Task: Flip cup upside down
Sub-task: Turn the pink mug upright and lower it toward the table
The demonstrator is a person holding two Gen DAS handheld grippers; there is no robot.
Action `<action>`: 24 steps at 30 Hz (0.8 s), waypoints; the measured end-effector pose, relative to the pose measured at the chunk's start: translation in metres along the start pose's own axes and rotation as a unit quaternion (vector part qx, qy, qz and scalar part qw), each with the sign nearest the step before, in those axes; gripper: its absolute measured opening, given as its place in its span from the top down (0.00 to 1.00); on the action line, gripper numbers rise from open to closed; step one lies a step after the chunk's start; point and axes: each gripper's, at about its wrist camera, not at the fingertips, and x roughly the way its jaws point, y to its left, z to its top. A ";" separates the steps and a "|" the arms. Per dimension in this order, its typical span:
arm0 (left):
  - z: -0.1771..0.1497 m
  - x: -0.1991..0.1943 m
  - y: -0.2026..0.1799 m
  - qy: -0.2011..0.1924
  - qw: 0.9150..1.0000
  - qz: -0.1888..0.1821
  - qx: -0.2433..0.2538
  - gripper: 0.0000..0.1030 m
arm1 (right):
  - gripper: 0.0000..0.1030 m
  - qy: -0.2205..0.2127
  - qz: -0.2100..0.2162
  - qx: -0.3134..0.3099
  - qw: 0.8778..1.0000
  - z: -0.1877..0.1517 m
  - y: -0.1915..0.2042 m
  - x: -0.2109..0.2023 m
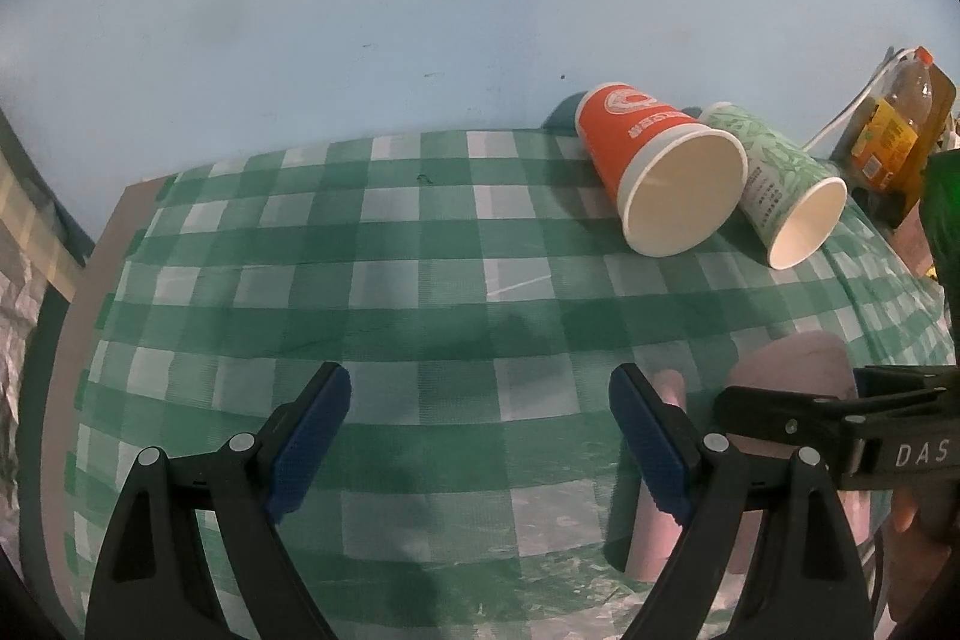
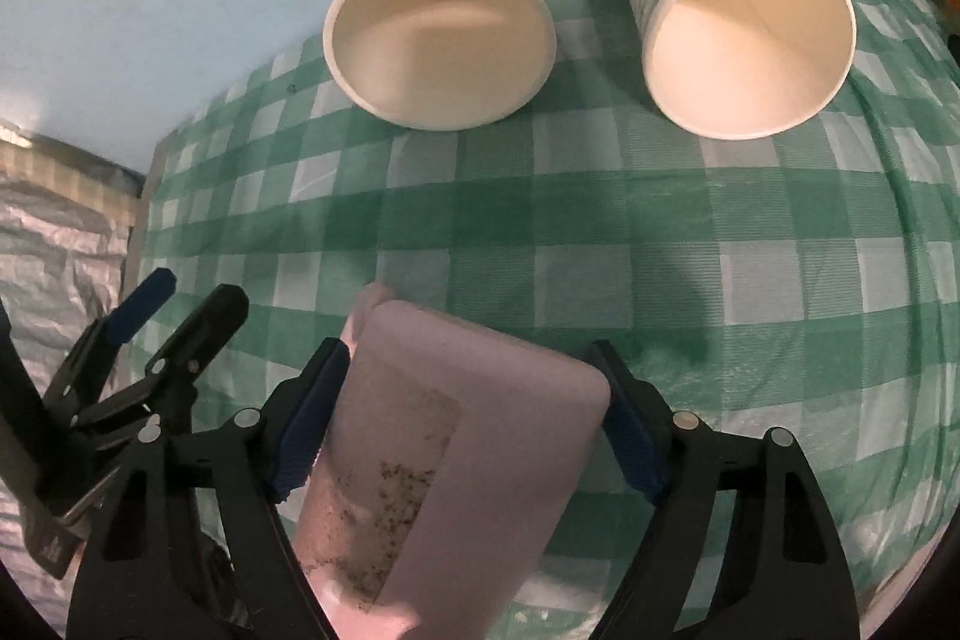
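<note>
My right gripper (image 2: 468,418) pinches the pink cup (image 2: 456,460) mid-flip; next I should finish turning it, mouth down. My left gripper (image 1: 480,436), alongside, is spread, holding nothing.

"DAS" on right gripper (image 1: 780,412)

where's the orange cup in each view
Left wrist: the orange cup lies on its side at upper right, mouth toward the camera.
Right wrist: the orange cup lies at top centre-left, mouth toward the camera.
Shared landmark: the green leaf-print cup lies on its side just to its right in both views.
</note>
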 end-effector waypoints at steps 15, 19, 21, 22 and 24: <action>-0.010 -0.035 0.000 -0.051 0.998 -0.035 -0.025 0.13 | 0.30 -0.165 -0.041 -0.156 0.973 -0.029 0.036 -0.066; -0.018 -0.048 0.001 -0.078 0.996 -0.038 -0.038 0.13 | 0.30 -0.212 -0.063 -0.191 0.956 -0.036 0.044 -0.074; -0.023 -0.051 0.000 -0.086 0.995 -0.038 -0.037 0.13 | 0.30 -0.241 -0.084 -0.211 0.944 -0.040 0.048 -0.080; -0.026 -0.053 -0.001 -0.091 0.995 -0.037 -0.035 0.13 | 0.30 -0.255 -0.097 -0.219 0.937 -0.042 0.049 -0.083; -0.031 -0.055 -0.003 -0.099 0.994 -0.031 -0.032 0.13 | 0.30 -0.271 -0.109 -0.229 0.929 -0.045 0.050 -0.086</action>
